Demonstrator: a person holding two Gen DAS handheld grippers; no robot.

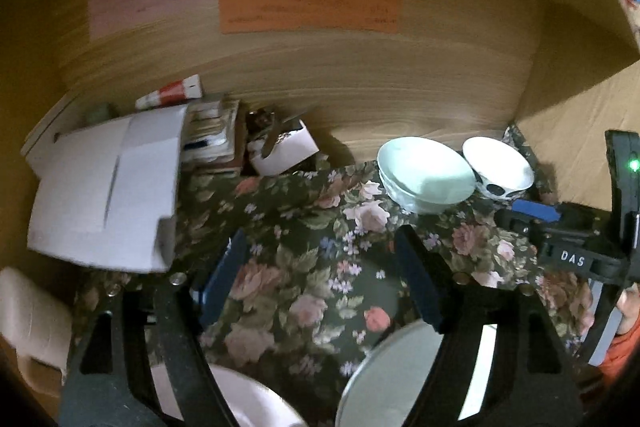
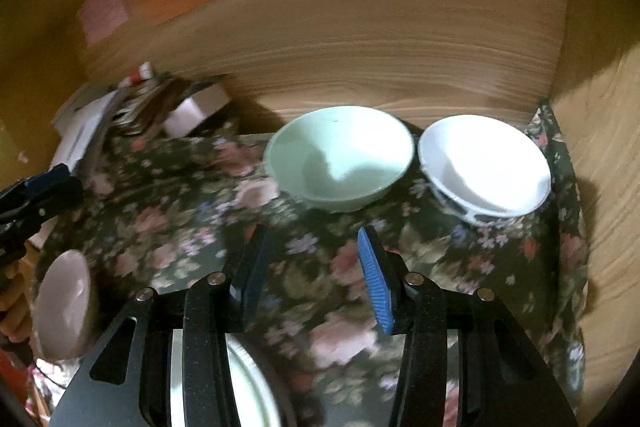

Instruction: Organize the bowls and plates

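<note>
A pale green bowl (image 1: 426, 173) (image 2: 338, 157) and a white bowl with dark spots (image 1: 498, 167) (image 2: 486, 165) stand side by side on the floral cloth (image 1: 304, 227) at the back right, against the wooden wall. My left gripper (image 1: 320, 279) is open and empty above the cloth, with a pale green plate (image 1: 396, 375) and a pinkish-white plate (image 1: 248, 403) below it. My right gripper (image 2: 312, 275) is open and empty, a short way in front of the green bowl, above the green plate (image 2: 248, 387). The pinkish plate (image 2: 64, 303) shows at the left.
A white box (image 1: 108, 187), a stack of papers and books (image 1: 212, 135) and a small white carton (image 1: 284, 147) crowd the back left. Coloured paper notes (image 1: 308, 7) hang on the wooden back wall. A wooden side wall (image 2: 608, 187) closes the right.
</note>
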